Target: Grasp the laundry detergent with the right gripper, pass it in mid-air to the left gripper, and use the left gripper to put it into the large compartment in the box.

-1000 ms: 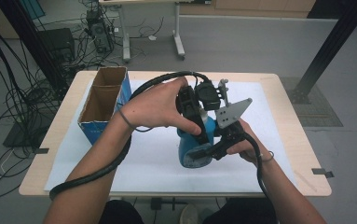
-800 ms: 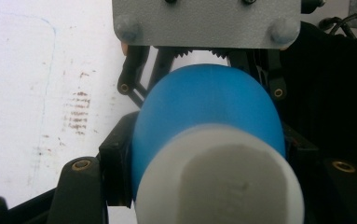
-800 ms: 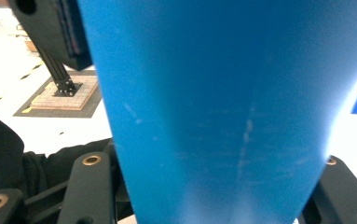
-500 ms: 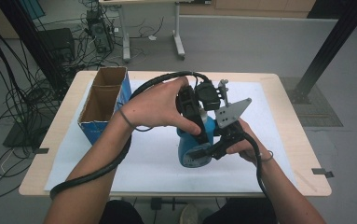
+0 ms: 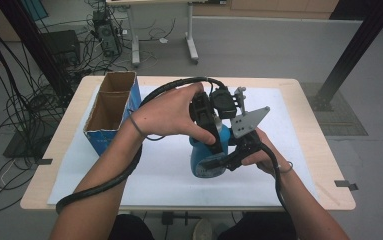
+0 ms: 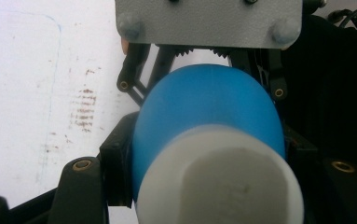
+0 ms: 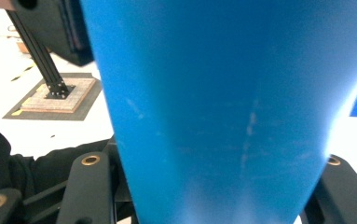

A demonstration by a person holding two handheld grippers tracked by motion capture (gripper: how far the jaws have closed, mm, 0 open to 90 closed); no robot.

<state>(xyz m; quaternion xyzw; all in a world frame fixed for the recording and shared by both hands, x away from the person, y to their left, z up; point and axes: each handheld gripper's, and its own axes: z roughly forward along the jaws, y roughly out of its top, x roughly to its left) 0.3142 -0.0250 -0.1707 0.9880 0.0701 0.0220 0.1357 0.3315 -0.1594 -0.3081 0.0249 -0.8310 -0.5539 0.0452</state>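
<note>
The white sheet (image 5: 144, 175) covers most of the table (image 5: 324, 165), leaving bare wood along the left and right edges; the left near part and the far right part of the sheet lie open, with room to move on either side of the hands. The blue bottle (image 5: 206, 157) sits at the middle of the sheet, slightly toward the near edge, its base down near the sheet and its long axis rising and leaning away toward the far side. In the left gripper view its white cap (image 6: 220, 179) points straight at the camera, so the top end faces the left gripper (image 5: 210, 131), whose jaws are pressed tight against both sides of the bottle's upper part. The right gripper (image 5: 224, 160) comes in from the right and low, and in the right gripper view its jaws clamp the bottle's blue body (image 7: 213, 102) on both sides; they have just eased open a trifle, with the bottle between them. An open cardboard box (image 5: 110, 107) stands at the far left of the table, well apart from the bottle. The left gripper's cable (image 5: 99, 185) loops across the near left of the sheet.
</note>
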